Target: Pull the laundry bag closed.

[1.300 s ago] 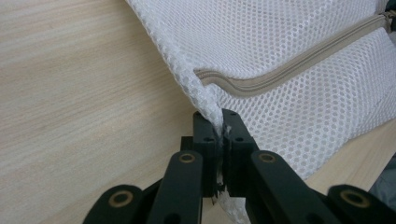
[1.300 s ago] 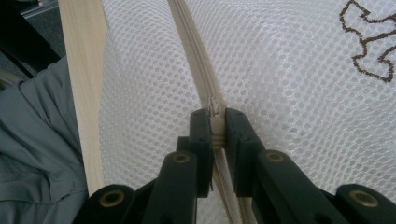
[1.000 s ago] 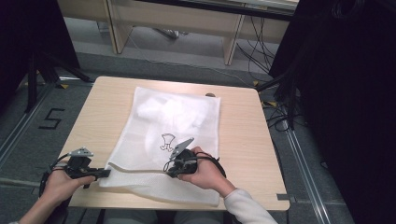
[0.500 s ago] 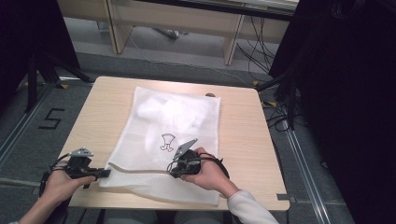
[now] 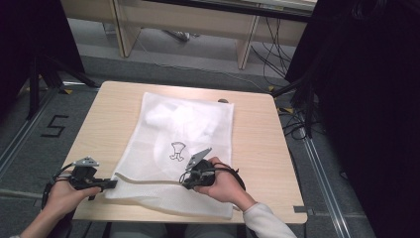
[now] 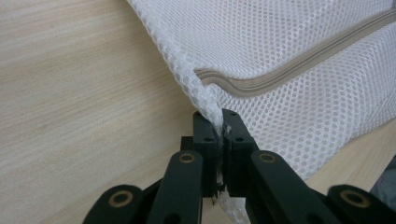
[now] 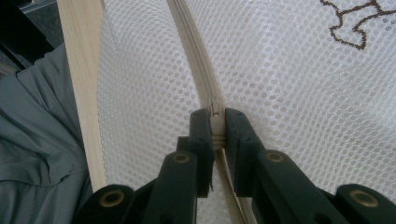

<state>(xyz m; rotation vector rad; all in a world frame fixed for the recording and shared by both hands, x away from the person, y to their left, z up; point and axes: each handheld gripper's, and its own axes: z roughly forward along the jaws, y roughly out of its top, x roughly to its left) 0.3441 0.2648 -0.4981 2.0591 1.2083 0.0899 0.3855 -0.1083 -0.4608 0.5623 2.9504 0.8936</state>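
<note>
My left gripper (image 6: pixel 218 135) clamps the soft, floppy mesh bag (image 5: pixel 183 144) by its corner on the surface (image 5: pixel 257 148), while my right gripper (image 7: pixel 215 126) pinches its zipper pull (image 7: pixel 215 125), the sensible hold.

The small brown print (image 5: pixel 176 150) on the white mesh bag (image 5: pixel 198 124) is too small in the high view to be made out, and it is cut off by the top edge in the right gripper view. The zipper pull (image 7: pixel 215 122) is largely hidden between the right gripper (image 7: pixel 215 128) jaws.
</note>
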